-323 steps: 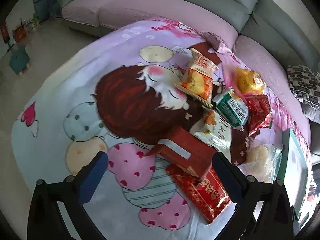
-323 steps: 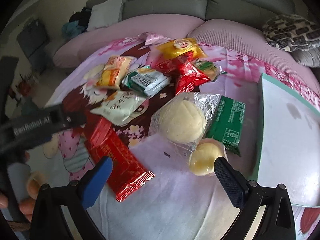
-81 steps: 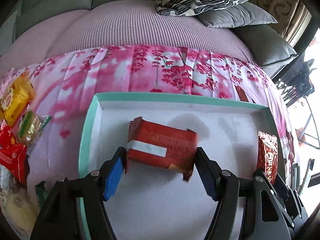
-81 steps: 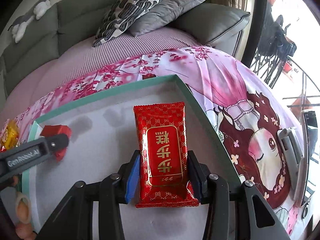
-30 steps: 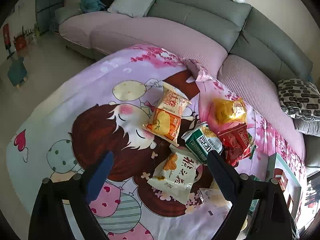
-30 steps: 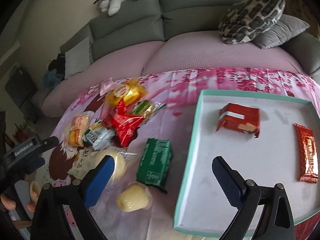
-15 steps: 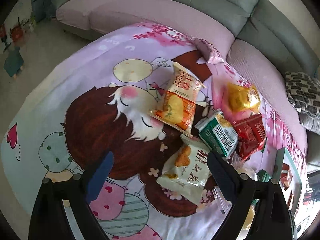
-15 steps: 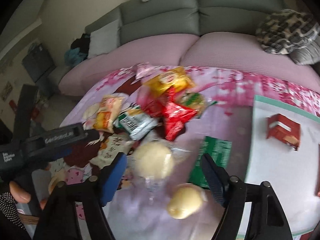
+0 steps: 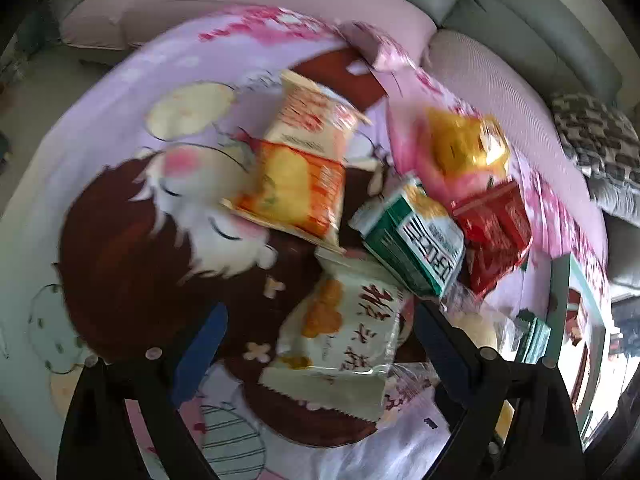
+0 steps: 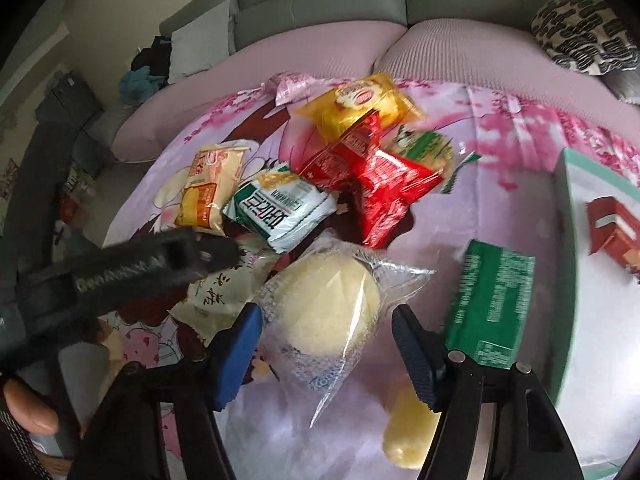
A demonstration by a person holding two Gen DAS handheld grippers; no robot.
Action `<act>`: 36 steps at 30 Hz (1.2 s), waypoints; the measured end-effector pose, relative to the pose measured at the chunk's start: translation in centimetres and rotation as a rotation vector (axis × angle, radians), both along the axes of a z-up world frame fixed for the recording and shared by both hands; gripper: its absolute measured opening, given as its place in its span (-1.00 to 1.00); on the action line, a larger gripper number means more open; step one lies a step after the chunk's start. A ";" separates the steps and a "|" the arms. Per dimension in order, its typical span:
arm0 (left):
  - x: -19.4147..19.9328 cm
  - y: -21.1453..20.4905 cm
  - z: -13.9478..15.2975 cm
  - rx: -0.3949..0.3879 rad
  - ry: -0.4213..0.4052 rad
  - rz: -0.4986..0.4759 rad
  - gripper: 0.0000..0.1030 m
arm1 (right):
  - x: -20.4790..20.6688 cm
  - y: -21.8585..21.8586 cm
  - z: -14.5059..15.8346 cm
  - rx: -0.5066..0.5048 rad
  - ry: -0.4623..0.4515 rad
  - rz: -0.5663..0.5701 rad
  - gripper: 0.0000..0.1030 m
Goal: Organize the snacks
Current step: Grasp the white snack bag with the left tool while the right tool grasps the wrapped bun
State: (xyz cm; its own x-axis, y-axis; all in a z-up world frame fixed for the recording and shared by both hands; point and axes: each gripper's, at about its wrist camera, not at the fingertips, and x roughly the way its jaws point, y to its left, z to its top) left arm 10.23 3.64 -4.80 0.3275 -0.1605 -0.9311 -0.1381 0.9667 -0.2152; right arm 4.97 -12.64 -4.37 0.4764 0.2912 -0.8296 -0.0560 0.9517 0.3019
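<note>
Snack packets lie in a heap on a cartoon-print blanket. My left gripper [image 9: 320, 340] is open and hangs low over a cream packet with an orange picture [image 9: 340, 328], which lies between its blue pads without touching them. My right gripper [image 10: 326, 344] straddles a pale round bun in a clear wrapper [image 10: 324, 312]. Its jaws are closing, and a gap still shows at the right pad. A green packet [image 10: 492, 300] lies to the right of that pad, and a small yellow cake [image 10: 408, 432] sits under it.
Behind lie an orange packet [image 9: 300, 176], a green-and-white packet [image 9: 416, 240], red packets [image 9: 496, 232] and a yellow one [image 9: 464, 144]. The teal-rimmed tray [image 10: 564, 240] at the right holds a red box [image 10: 612, 228]. A sofa curves behind the blanket. A hand [image 10: 28, 404] holds the left tool.
Both grippers have come down closer to the heap. The right one slid left from the tray to the bun and its jaws narrowed. The left one now frames the cream packet.
</note>
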 end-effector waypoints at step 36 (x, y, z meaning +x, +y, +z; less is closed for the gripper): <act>-2.8 0.8 3.9 0.022 -0.125 0.027 0.04 | -2.7 -2.0 2.6 0.091 -0.069 -0.057 0.03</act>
State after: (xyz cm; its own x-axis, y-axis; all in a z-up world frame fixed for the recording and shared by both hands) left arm 7.42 4.48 -0.93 0.4455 -0.1297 -0.8858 -0.1374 0.9678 -0.2108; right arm 2.30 -14.68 -1.80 0.5496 0.3346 -0.7655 -0.0261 0.9227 0.3846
